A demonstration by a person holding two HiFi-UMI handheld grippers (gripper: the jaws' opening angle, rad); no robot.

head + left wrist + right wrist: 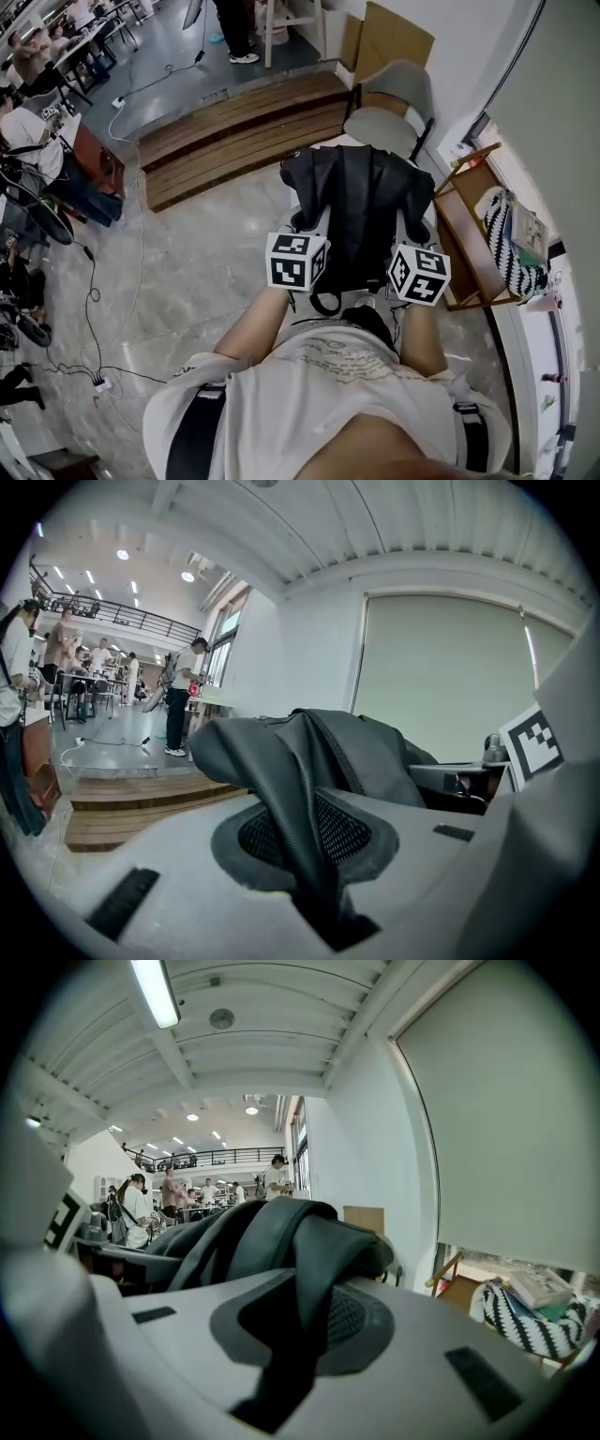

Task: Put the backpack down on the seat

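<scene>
Head view: a black backpack [361, 202] is seen held up off the floor between the two tools, just before the near edge of the seat [380, 127] of a grey chair [398, 84]. Whether it touches the seat cannot be told. The left tool [307, 225] is closed narrowly on a padded black fold at the backpack's left side; in the left gripper view this fold [291, 808] is pinched between the jaws. The right tool [410, 230] is likewise closed narrowly on a fold at the right side. A wooden platform [244, 131] is seen left of the chair.
</scene>
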